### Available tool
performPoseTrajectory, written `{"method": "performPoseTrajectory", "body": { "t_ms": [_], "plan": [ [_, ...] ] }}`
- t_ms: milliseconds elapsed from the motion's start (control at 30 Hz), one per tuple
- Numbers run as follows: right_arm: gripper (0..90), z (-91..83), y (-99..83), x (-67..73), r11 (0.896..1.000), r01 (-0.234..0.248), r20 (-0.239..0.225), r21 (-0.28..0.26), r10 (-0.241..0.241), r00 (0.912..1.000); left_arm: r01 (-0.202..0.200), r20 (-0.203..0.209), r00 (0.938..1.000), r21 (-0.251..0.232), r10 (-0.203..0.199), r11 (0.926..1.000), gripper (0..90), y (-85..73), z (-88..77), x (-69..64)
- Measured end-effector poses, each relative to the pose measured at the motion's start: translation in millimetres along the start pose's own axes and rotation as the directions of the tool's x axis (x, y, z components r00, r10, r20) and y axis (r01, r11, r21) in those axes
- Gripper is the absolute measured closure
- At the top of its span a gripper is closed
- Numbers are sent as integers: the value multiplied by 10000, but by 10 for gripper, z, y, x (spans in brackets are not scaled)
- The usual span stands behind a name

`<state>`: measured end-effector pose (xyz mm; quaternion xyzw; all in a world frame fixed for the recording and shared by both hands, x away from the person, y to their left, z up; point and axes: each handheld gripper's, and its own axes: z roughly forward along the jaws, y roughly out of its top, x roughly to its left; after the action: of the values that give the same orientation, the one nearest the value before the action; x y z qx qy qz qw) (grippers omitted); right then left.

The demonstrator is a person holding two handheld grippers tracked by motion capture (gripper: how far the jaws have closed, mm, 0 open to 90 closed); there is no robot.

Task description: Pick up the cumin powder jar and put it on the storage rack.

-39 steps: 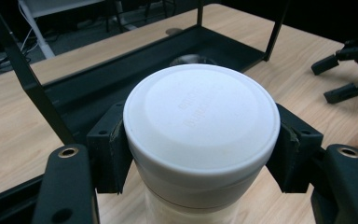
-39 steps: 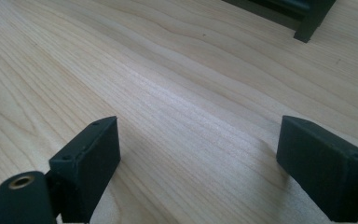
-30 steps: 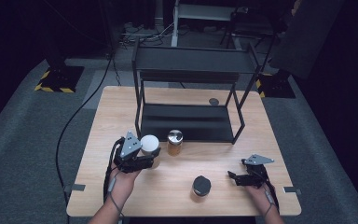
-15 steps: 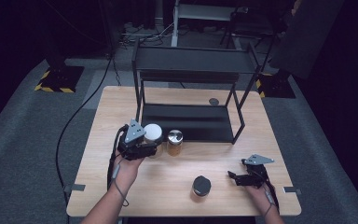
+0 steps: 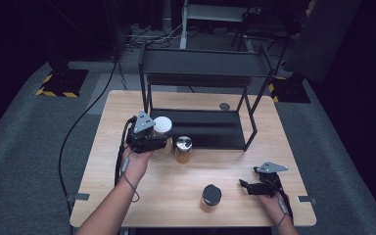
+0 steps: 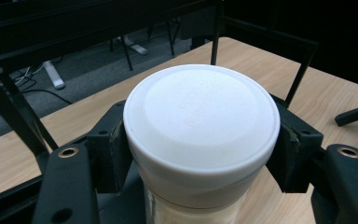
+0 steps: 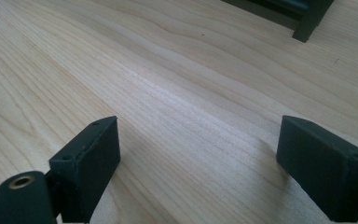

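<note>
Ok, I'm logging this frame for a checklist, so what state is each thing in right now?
White-lidded jar: lid on, gripped between the left gripper's jaws.
Left gripper: shut on the white-lidded jar.
Right gripper: open, holding nothing, low over the table.
Silver-lidded jar: upright, lid on, free.
Black-lidded jar: upright, lid on, free.
Black rack: upright, both shelves bare.
</note>
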<state>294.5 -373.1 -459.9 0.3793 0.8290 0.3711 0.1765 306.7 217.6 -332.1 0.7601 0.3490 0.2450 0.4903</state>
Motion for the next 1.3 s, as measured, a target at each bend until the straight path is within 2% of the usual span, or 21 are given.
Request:
{"method": "performPoseTrajectory", "body": {
  "t_ms": [133,367,500,933,1100,1300],
  "plan": [
    [134,0,0,1,10000,-11,15,0,11,10000,-93,-63,9999,49,94,9999,332,49,94,21],
    [134,0,0,2,10000,-10,18,1,10,10000,87,-130,9999,157,-85,9998,331,77,297,86],
    [134,0,0,2,10000,-12,18,2,12,10000,-66,-382,9992,299,77,9995,332,82,416,80],
    [134,1,1,4,10000,-34,46,3,34,10000,290,-578,9980,488,-262,9984,332,10,689,212],
    [133,1,0,4,10000,-31,50,0,31,10000,333,-604,9977,642,-294,9974,332,-23,779,224],
    [134,1,1,5,10000,-38,52,4,38,10000,571,-680,9964,847,-514,9948,331,-49,846,248]
  ]
}}
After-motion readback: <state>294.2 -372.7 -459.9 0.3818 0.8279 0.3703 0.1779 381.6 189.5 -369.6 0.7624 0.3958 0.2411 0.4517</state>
